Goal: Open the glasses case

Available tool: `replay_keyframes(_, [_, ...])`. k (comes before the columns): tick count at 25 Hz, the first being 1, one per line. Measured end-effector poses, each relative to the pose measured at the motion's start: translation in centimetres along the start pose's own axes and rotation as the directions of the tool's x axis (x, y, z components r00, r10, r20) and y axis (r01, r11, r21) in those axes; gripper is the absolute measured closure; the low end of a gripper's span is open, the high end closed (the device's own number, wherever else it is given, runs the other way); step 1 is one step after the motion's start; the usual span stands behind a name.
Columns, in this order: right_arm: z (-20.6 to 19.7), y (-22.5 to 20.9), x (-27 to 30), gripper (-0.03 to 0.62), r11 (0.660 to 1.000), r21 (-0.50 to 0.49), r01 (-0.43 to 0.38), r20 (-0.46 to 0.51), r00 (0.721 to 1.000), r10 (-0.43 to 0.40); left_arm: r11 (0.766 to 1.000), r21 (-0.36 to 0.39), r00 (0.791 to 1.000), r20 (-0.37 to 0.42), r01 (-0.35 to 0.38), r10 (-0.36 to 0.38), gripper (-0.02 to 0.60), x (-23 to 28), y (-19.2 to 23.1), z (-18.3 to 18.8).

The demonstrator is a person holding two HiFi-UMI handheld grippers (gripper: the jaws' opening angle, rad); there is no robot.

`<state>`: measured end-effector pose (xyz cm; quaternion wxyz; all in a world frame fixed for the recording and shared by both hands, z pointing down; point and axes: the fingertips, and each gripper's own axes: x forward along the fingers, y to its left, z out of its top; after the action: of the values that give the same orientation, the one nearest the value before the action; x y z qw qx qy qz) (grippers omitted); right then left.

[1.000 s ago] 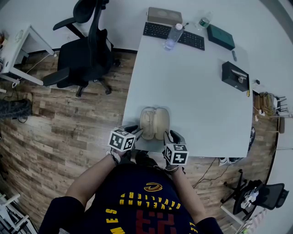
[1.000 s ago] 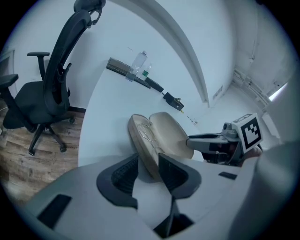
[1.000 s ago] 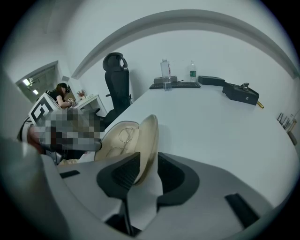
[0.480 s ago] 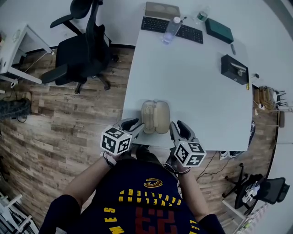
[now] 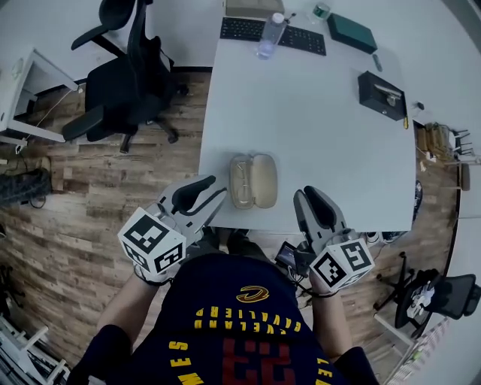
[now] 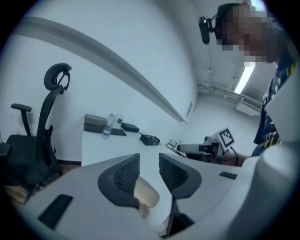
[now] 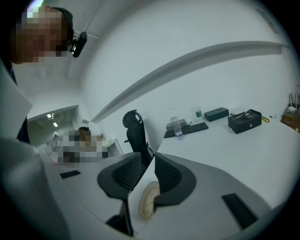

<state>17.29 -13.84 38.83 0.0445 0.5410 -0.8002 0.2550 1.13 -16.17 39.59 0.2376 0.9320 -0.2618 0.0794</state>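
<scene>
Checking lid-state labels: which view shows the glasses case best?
Head view: the glasses case lies open on the table, both halves visible from above. The left and right gripper views each catch only a partial beige edge, low in frame.

Beige glasses case [image 5: 263, 179], white table [image 5: 316, 128], blk chair [image 5: 124, 90].

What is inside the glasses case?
The glasses case lies open on the table, showing two beige halves. Whether glasses lie inside is too small to tell.

One glasses case [image 5: 253, 180] (lying open), two bottles [image 5: 269, 39] [image 5: 320, 11], one keyboard [image 5: 304, 41], two grippers [image 5: 214, 188] [image 5: 308, 194].
</scene>
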Motion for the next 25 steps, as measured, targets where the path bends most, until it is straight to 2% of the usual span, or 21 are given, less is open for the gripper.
replay_keyframes(5, [3.3, 0.7, -1.6, 0.510, 1.000, 0.007, -0.017, 0.078, 0.997, 0.017, 0.998, 0.067, 0.982, 0.190, 0.002, -0.015, 0.443, -2.5, -2.1, 8.8])
replay_keyframes(9, [5.9, 1.8, -2.9, 0.533, 0.999, -0.035, -0.014, 0.136, 0.991, 0.018, 0.997, 0.081, 0.968, 0.248, 0.016, -0.036, 0.443, -3.5, -4.1, 11.9])
replay_keyframes(12, [7.3, 3.0, -3.4, 0.547, 0.995, -0.097, -0.020, 0.171, 0.985, 0.036, 0.996, 0.078, 0.967, 0.247, 0.046, -0.064, 0.445, -3.4, -5.4, 11.7])
replay_keyframes(17, [7.5, 3.6, -4.3, 0.569, 0.988, -0.150, -0.023, 0.195, 0.979, 0.052, 0.995, 0.062, 0.978, 0.188, 0.077, -0.088, 0.445, -2.4, -6.5, 9.4])
replay_keyframes(25, [7.3, 4.6, -4.4, 0.571, 0.980, -0.193, -0.050, 0.188, 0.978, 0.087, 0.996, 0.057, 0.980, 0.181, 0.076, -0.085, 0.445, -2.2, -6.2, 9.3])
